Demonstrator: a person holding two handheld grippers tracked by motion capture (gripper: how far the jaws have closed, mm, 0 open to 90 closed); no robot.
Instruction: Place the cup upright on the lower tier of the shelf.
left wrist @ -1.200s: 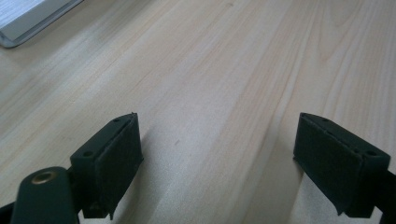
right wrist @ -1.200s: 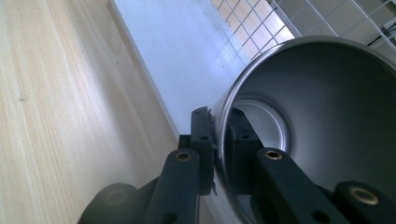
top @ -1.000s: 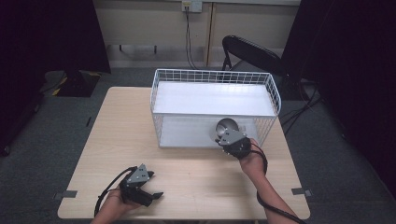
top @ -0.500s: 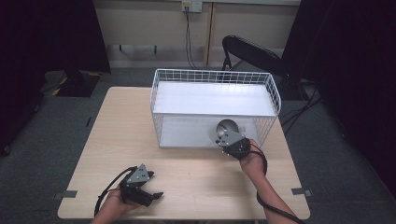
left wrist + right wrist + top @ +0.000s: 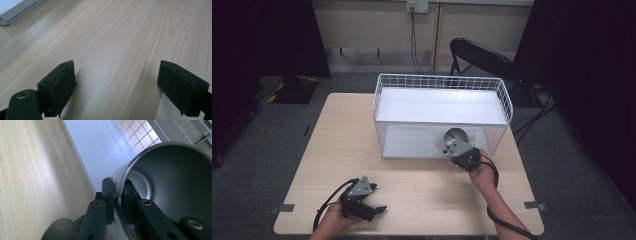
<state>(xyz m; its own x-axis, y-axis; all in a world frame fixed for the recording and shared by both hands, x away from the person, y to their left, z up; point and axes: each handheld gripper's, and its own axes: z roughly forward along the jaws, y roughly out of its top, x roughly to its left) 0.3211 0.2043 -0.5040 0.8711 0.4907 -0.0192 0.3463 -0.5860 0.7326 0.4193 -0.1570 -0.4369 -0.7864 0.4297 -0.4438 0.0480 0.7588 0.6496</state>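
Pale wood-grain bench (image 5: 422, 185), flat rectangular top, smooth laminate look with long straight grain lines. White wire basket (image 5: 507, 107) sits on the far half of the bench, rectangular, grid-mesh walls, rounded corners, with a flat white liner as its floor.

Right gripper (image 5: 117, 195) is at the basket's near wall toward its right end. Its black fingers (image 5: 108, 195) are clamped on the rim of a metal cup (image 5: 175, 177), one finger outside the wall, one inside. The cup is cylindrical, brushed grey steel, thin rolled lip, dull inside with a lighter round bottom. It is tilted with its mouth toward the camera. In the high view the cup (image 5: 455, 136) sits over the basket's near-right part, just above the gripper; cannot tell if it touches the liner.

Left gripper (image 5: 125, 87) is low over the near-left bench, held by the person's left hand (image 5: 332, 220), cable looping behind. Its fingers (image 5: 62, 82) are spread wide, blocky matte black plastic with flat pads, nothing between them but bare wood. Well apart from the basket.

Dark folding chair (image 5: 482, 52) stands behind the bench on grey carpet.
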